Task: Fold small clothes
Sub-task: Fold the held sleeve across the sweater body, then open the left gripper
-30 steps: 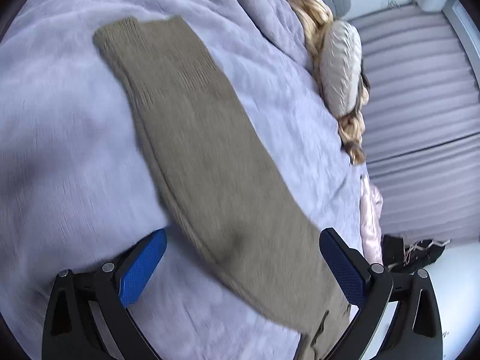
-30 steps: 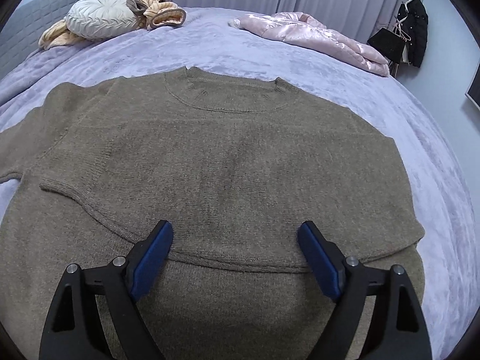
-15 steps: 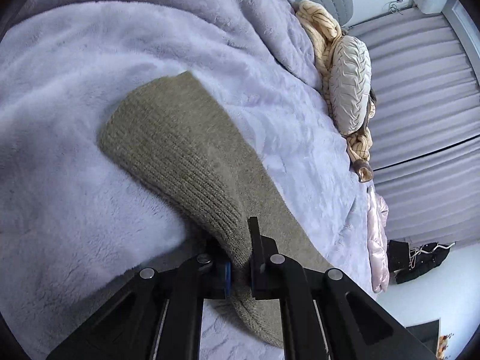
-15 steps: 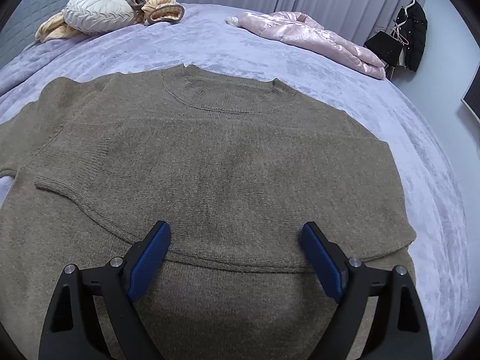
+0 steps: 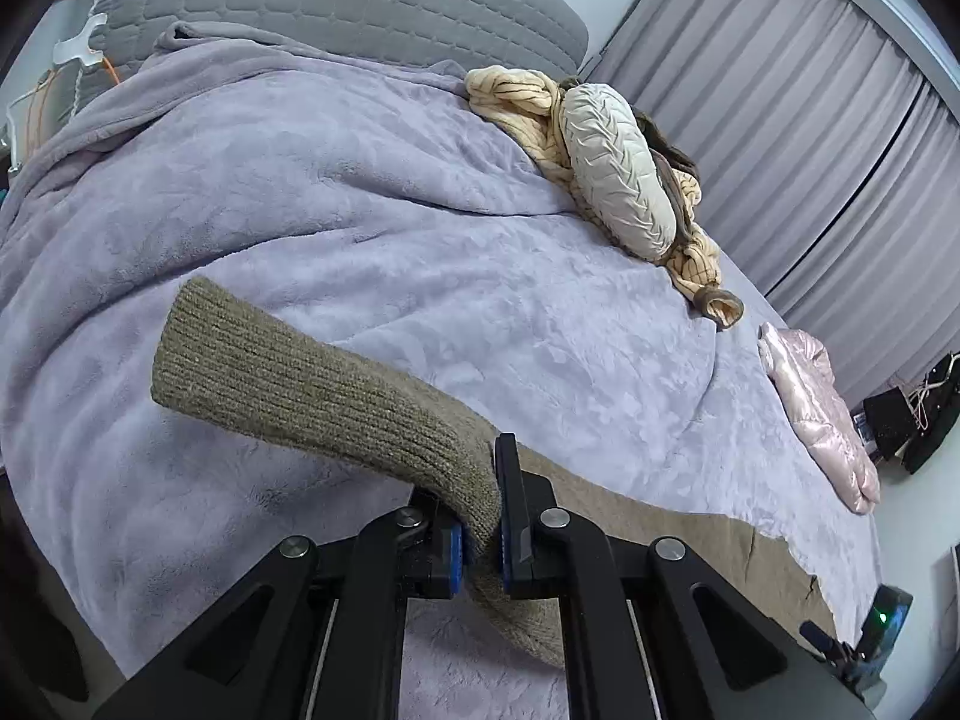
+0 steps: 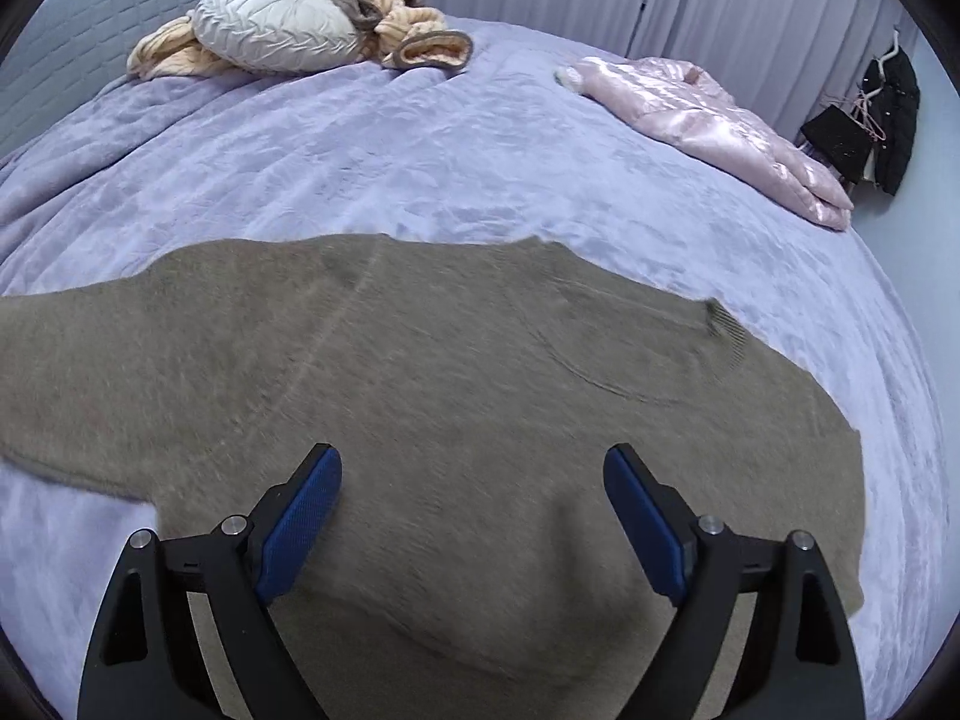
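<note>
Sweater point(image 6: 456, 396), plain olive, unlabelled

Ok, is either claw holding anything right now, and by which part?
The left claw is shut on the brown sweater's sleeve, just behind the ribbed cuff. The right claw is open, holding nothing.

The right gripper point(image 6: 474, 516) hangs wide open over the olive sweater point(image 6: 456, 384) (slightly blurred) spread on the lilac blanket point(image 6: 420, 144); nothing is between its pads.
</note>
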The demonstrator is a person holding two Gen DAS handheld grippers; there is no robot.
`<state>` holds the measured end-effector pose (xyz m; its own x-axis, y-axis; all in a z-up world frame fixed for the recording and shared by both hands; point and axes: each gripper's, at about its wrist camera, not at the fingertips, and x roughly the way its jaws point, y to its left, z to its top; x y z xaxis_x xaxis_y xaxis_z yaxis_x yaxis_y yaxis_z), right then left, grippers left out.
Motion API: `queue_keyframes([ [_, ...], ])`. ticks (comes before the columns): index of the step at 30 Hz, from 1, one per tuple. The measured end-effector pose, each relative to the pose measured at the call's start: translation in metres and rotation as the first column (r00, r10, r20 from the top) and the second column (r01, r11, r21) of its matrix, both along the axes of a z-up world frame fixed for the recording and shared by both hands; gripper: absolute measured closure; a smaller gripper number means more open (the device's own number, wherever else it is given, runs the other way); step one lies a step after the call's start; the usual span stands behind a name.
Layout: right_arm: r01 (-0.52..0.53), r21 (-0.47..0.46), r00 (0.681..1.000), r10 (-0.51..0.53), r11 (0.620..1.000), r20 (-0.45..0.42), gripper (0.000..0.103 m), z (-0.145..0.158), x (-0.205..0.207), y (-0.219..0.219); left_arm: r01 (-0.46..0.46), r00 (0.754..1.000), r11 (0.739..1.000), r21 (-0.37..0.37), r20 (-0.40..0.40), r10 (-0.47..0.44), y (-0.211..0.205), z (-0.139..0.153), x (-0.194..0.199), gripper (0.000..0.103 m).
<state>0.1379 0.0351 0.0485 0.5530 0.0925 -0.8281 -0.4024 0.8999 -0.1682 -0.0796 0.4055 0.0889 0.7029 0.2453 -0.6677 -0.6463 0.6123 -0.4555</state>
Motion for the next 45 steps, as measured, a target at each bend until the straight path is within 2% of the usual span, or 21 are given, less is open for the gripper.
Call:
queue_keyframes([
  [4, -0.023, -0.033, 0.999, 0.022, 0.999, -0.027, 0.012, -0.015, 0.013, 0.057, 0.006, 1.000, 1.000, 0.009, 0.018, -0.007, -0.004, 0.012, -0.007, 0.094],
  [6, -0.096, -0.061, 0.993, 0.091, 0.994, -0.079, 0.012, -0.031, 0.003, 0.092, 0.012, 1.000, 1.000, 0.021, 0.014, -0.013, -0.007, 0.017, -0.006, 0.094],
  [7, -0.096, -0.061, 0.993, 0.091, 0.994, -0.079, 0.012, -0.031, 0.003, 0.092, 0.020, 1.000, 1.000, 0.023, 0.014, -0.020, -0.010, 0.019, -0.005, 0.094],
  [9, -0.193, -0.077, 0.978, 0.186, 0.978, -0.091, 0.012, -0.037, -0.017, 0.112, 0.045, 0.999, 0.998, 0.035, 0.006, -0.045, -0.019, 0.024, 0.000, 0.094],
  [11, -0.248, -0.010, 0.966, 0.246, 0.969, -0.082, 0.012, -0.028, -0.031, 0.109, 0.077, 0.997, 0.994, 0.074, -0.010, -0.076, -0.035, 0.031, 0.008, 0.094],
  [13, -0.208, 0.087, 0.971, 0.217, 0.974, -0.102, 0.012, -0.017, -0.031, 0.087, 0.115, 0.993, 0.987, 0.114, -0.023, -0.114, -0.054, 0.038, 0.018, 0.094],
  [16, -0.089, 0.160, 0.989, 0.106, 0.983, -0.103, 0.012, -0.001, -0.023, 0.035, 0.178, 0.984, 0.974, 0.141, -0.034, -0.175, -0.087, 0.047, 0.037, 0.094],
  [21, 0.023, 0.113, 0.999, -0.018, 0.993, -0.042, 0.012, 0.015, -0.017, -0.050, 0.300, 0.954, 0.944, 0.136, -0.062, -0.294, -0.146, 0.051, 0.074, 0.094],
  [27, 0.118, 0.106, 0.993, -0.114, 0.987, -0.040, 0.012, 0.018, -0.017, -0.134, 0.443, 0.895, 0.896, 0.039, -0.079, -0.439, -0.210, 0.038, 0.116, 0.094],
  [30, 0.131, 0.111, 0.991, -0.127, 0.985, -0.046, 0.012, 0.016, -0.018, -0.154, 0.493, 0.868, 0.870, 0.011, -0.085, -0.490, -0.240, 0.036, 0.131, 0.094],
  [34, 0.134, 0.138, 0.991, -0.129, 0.981, -0.044, 0.012, 0.014, -0.019, -0.172, 0.542, 0.837, 0.840, 0.016, -0.108, -0.537, -0.280, 0.038, 0.147, 0.094],
  [40, 0.159, 0.167, 0.987, -0.154, 0.973, -0.040, 0.012, 0.014, -0.017, -0.207, 0.598, 0.798, 0.799, 0.063, -0.143, -0.586, -0.336, 0.045, 0.166, 0.094],
  [45, 0.192, 0.196, 0.981, -0.191, 0.962, -0.026, 0.012, 0.021, -0.018, -0.248, 0.632, 0.771, 0.764, 0.128, -0.205, -0.603, -0.387, 0.043, 0.183, 0.094],
])
